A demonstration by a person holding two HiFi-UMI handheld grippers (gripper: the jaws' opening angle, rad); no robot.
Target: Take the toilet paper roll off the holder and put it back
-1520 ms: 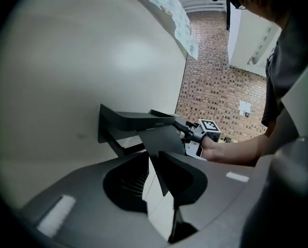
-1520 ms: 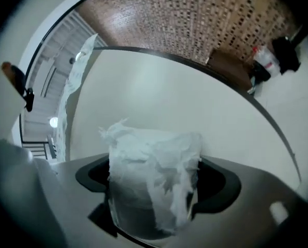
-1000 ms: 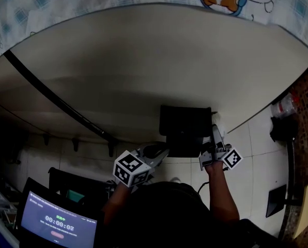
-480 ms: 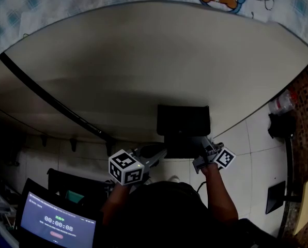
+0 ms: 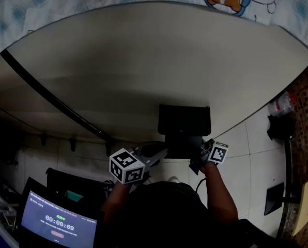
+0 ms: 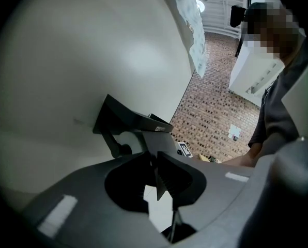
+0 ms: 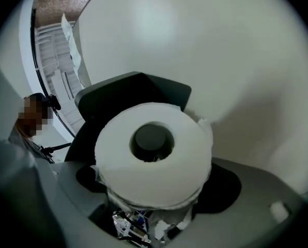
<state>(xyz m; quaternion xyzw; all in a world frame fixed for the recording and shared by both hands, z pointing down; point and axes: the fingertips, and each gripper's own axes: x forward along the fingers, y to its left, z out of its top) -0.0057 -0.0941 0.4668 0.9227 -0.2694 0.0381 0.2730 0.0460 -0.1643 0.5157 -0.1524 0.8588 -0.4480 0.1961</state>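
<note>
The right gripper point(image 7: 154, 184) clasped the toilet paper roll point(image 7: 112, 159) in wide jaws, seemingly off the holder point(image 7: 125, 94) at eleven o'clock. The left gripper point(image 6: 155, 165) was closed and empty. Best line core with peg squarely.

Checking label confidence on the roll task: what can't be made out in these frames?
- Right gripper view: the white toilet paper roll in the right gripper covers most of the black wall holder; its dark core hides whether a bar sits inside.
- Head view: roll unseen beneath the holder; text on the lit screen is too small.
- Left gripper view: the grey body of the left gripper blocks everything under the holder.
</note>
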